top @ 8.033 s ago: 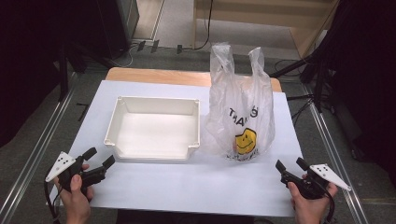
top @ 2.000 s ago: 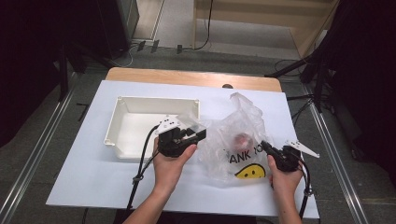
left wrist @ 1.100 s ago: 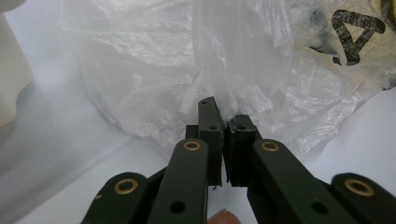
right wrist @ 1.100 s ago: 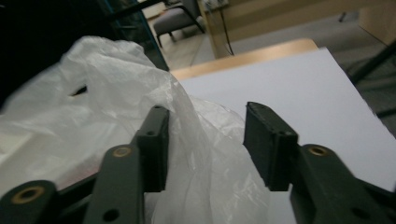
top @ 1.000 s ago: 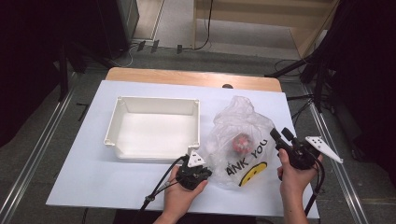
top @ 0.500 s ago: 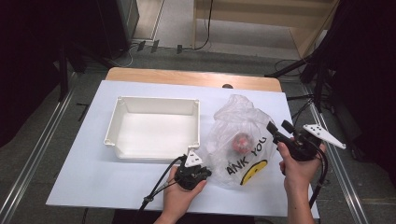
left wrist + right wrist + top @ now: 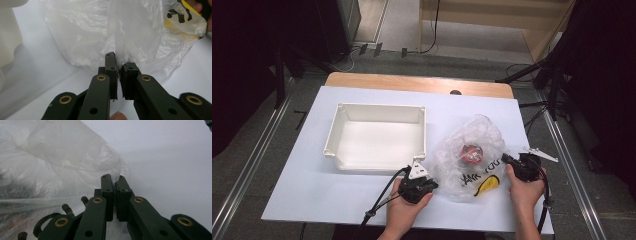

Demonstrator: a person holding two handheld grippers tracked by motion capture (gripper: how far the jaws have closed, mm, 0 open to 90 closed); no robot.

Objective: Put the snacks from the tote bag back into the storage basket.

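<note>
Lying crumpled on the white table [image 7: 312, 200] to the right of the white tray [image 7: 377, 135], between the two claws, with a red item [image 7: 471, 152] visible through the film: the plastic bag [image 7: 472, 160]. Clamped on the bag's near-left edge and held in place, the left gripper [image 7: 426, 186]; newly dropped from above the bag's right side and just snapped closed on a fold of film, the right gripper [image 7: 508, 161]. Probably ready now, with both sides pinched, for spreading the bag open and getting at the item inside.

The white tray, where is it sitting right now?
In the high view the white tray sits left of centre on the white table, just left of the crumpled plastic bag.
</note>
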